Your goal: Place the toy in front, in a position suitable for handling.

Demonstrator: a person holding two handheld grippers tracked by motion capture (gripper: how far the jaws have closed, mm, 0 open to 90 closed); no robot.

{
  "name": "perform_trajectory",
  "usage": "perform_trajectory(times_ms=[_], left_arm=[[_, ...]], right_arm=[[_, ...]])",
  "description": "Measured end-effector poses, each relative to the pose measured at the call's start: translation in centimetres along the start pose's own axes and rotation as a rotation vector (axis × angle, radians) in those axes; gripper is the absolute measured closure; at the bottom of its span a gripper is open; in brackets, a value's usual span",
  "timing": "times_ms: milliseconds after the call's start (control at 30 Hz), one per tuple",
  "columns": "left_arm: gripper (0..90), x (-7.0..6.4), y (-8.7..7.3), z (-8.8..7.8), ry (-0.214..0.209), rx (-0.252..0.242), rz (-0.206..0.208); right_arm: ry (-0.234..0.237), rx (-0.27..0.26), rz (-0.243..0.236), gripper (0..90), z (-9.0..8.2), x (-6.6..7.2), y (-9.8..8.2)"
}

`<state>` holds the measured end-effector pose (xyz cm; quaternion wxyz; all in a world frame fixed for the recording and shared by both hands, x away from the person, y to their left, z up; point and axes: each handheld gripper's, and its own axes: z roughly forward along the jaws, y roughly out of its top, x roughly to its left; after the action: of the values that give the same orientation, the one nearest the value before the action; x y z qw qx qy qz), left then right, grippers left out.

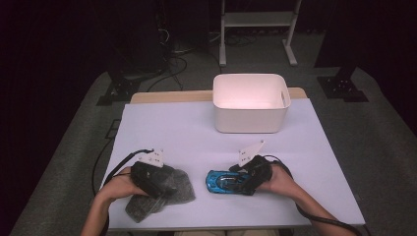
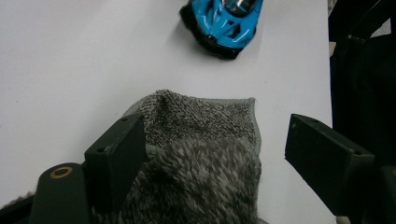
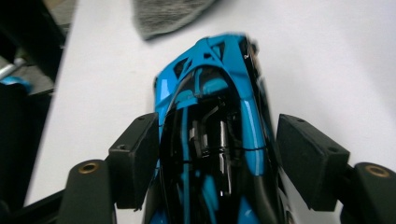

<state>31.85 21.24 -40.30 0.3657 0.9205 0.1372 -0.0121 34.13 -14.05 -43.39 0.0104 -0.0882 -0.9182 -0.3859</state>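
Table [image 1: 162,128] carries everything; white cover, mostly bare in the middle. White bin [image 1: 250,103] sits at the far edge, looks empty and wide open on top, probably the drop target. Path from the near edge to the bin is free, nothing in between. Grey cloth [image 1: 162,192] lies crumpled at the near left. Left claw [image 1: 156,183] hovers over it, released: jaws spread wide either side of the fold, not pinching, though one may brush the pile. Blue toy car [image 1: 225,182] sits near right, well apart from the cloth, nose towards it. Right claw [image 1: 252,178] straddles its rear lengthwise, jaws open; a gap shows on one side, so I'd call it not gripped.
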Motion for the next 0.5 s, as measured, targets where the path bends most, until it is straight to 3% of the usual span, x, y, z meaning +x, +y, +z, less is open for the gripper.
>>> perform_trajectory(times_ms=[233, 500], left_arm=[[19.6, 0.1, 0.0, 0.1, -0.007, 0.000, 0.000], [19.1, 0.0, -0.2, 0.3, -0.005, -0.005, -0.002]], right_arm=[[-0.021, 0.028, -0.015, 26.4, 0.3, -0.1, 0.0], [-0.054, 0.106, -0.085, 19.5, 2.0, 0.7, 0.4]])
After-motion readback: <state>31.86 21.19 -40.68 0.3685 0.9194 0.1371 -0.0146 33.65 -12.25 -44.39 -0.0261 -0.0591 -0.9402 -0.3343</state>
